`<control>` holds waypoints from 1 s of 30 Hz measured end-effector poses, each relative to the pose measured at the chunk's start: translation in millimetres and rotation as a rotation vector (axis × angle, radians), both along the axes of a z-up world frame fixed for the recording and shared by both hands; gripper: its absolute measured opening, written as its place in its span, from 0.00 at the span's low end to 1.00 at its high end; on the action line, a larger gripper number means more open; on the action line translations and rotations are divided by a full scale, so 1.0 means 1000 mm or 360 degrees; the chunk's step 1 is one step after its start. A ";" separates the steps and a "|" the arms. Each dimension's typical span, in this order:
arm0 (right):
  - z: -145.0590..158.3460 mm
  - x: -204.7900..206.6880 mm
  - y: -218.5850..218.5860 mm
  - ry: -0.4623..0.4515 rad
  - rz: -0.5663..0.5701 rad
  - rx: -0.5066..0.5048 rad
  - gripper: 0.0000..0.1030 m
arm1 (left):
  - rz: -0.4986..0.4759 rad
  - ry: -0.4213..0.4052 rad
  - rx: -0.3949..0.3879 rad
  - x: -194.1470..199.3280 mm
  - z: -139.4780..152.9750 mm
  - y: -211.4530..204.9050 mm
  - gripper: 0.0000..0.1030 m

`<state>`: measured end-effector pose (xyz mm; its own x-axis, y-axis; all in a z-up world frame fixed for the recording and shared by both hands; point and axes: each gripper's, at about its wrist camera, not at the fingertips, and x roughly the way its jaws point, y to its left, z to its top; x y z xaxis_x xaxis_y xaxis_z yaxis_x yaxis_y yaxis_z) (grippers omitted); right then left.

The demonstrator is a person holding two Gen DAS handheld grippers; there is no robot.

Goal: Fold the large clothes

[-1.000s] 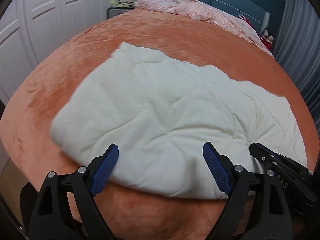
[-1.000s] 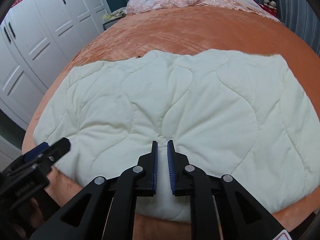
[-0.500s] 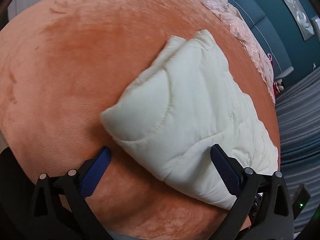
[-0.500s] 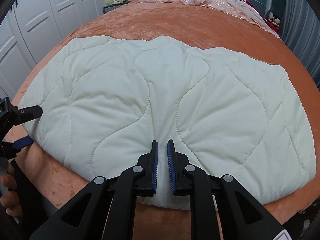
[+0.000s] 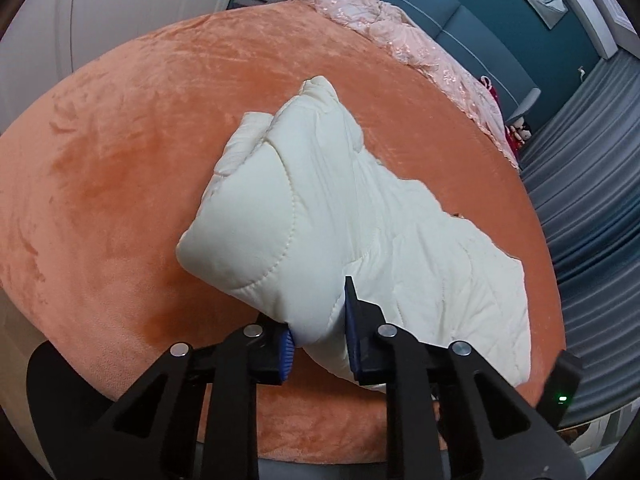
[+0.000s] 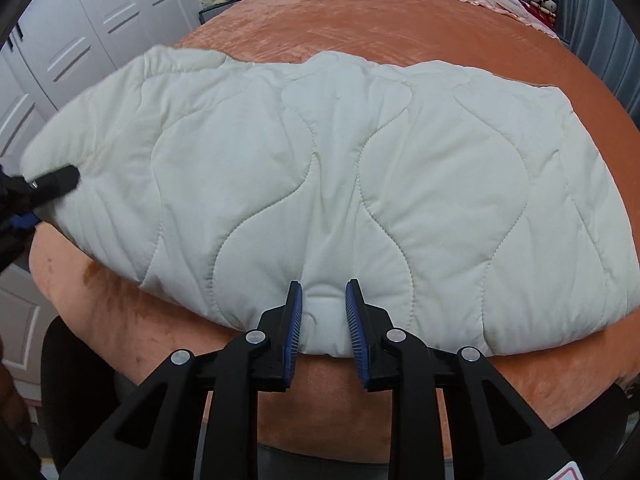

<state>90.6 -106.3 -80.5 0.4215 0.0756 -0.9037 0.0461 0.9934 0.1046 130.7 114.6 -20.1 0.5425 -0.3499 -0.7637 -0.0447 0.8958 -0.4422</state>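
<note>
A cream quilted padded garment (image 6: 360, 184) lies folded on the orange bedspread (image 6: 400, 24). In the left wrist view my left gripper (image 5: 318, 328) is shut on the garment's (image 5: 328, 208) near left corner, which is bunched and lifted off the bedspread (image 5: 100, 184). In the right wrist view my right gripper (image 6: 322, 320) is shut on the middle of the garment's near edge, fabric pinched between the blue pads. The left gripper (image 6: 44, 188) shows at the far left edge of that view, holding the corner.
A pink lacy blanket (image 5: 400, 36) lies at the head of the bed against a teal headboard (image 5: 472, 28). White wardrobe doors (image 6: 80, 48) stand to the left, grey curtains (image 5: 592, 200) to the right. The bed's front edge is just below both grippers.
My left gripper swung to the garment's left end, closed on its corner and lifted it. My right gripper keeps its grip on the near edge, its jaws now a little wider around thicker fabric.
</note>
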 end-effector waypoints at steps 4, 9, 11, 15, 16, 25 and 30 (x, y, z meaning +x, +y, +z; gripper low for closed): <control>-0.005 0.002 0.004 -0.0020 0.0042 -0.0048 0.24 | -0.0118 -0.0115 0.0012 -0.008 0.032 -0.026 0.16; 0.005 -0.008 -0.017 -0.0013 0.0001 0.0122 0.26 | -0.0303 -0.0239 0.0096 -0.004 0.053 -0.071 0.13; 0.011 -0.019 -0.028 -0.0024 -0.0017 0.0166 0.28 | -0.0362 -0.0257 0.0091 -0.004 0.058 -0.085 0.13; 0.025 -0.042 -0.056 -0.0068 -0.0088 0.0181 0.32 | -0.0504 -0.0301 0.0102 -0.007 0.066 -0.121 0.12; 0.028 -0.047 -0.064 -0.0076 -0.0115 0.0193 0.33 | -0.0540 -0.0303 0.0104 -0.009 0.067 -0.130 0.11; 0.040 -0.091 -0.147 -0.0090 -0.0398 0.0215 0.35 | -0.0920 -0.0198 0.0128 -0.032 0.043 -0.226 0.11; 0.052 -0.112 -0.184 -0.0107 -0.0520 0.0166 0.41 | -0.0999 0.0040 0.0161 -0.038 -0.004 -0.257 0.11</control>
